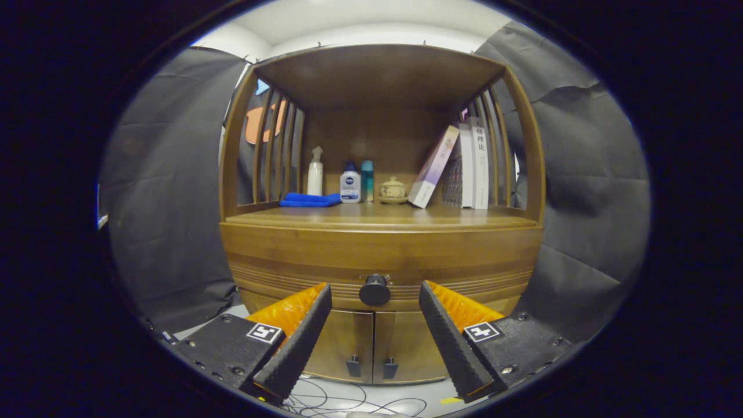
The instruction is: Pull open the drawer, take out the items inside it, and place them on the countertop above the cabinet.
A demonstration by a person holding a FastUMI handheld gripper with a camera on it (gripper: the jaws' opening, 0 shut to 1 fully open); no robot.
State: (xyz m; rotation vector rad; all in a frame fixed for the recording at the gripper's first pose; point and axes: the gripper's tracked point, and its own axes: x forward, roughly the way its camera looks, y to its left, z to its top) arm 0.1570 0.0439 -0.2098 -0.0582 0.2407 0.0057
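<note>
Fingers (pixel 375 296) spread wide, gripping nothing. Round dark drawer knob (pixel 375 290) sat between fingertips, untouched, on closed brown wooden drawer (pixel 302 273) below wooden cabinet worktop (pixel 371 216).

brown wooden cabinet (pixel 380 255), black drawer knob (pixel 374 290), blue cloth (pixel 309 200)

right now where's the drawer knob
In the gripper view the drawer knob sits centred on the cabinet's drawer front, above the two small doors, just ahead of the open gripper, between its jaws.
</note>
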